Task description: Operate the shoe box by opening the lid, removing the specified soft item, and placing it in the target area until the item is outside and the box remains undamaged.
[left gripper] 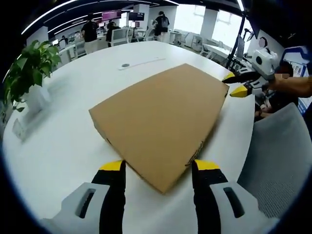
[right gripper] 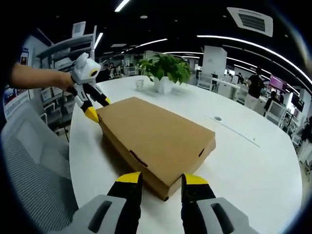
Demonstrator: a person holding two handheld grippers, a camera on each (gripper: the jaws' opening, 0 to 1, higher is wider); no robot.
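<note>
A flat brown cardboard shoe box [left gripper: 161, 122] lies shut on a round white table [left gripper: 63, 146]. My left gripper [left gripper: 160, 166] is open, its yellow-tipped jaws standing on either side of the box's near corner. At the far right corner, my right gripper [left gripper: 235, 84] is held by a hand, jaws apart around that corner. In the right gripper view the same box [right gripper: 156, 139] runs away from my right gripper [right gripper: 162, 178], which is open astride its near corner. My left gripper [right gripper: 96, 108] sits at the far left corner. The soft item is hidden.
A potted plant [left gripper: 31, 66] in a white pot stands near the table's left edge. A grey mesh chair [left gripper: 280, 156] is at the right of the table. A small round cap [left gripper: 125, 65] and a thin strip lie on the far tabletop. People stand in the office behind.
</note>
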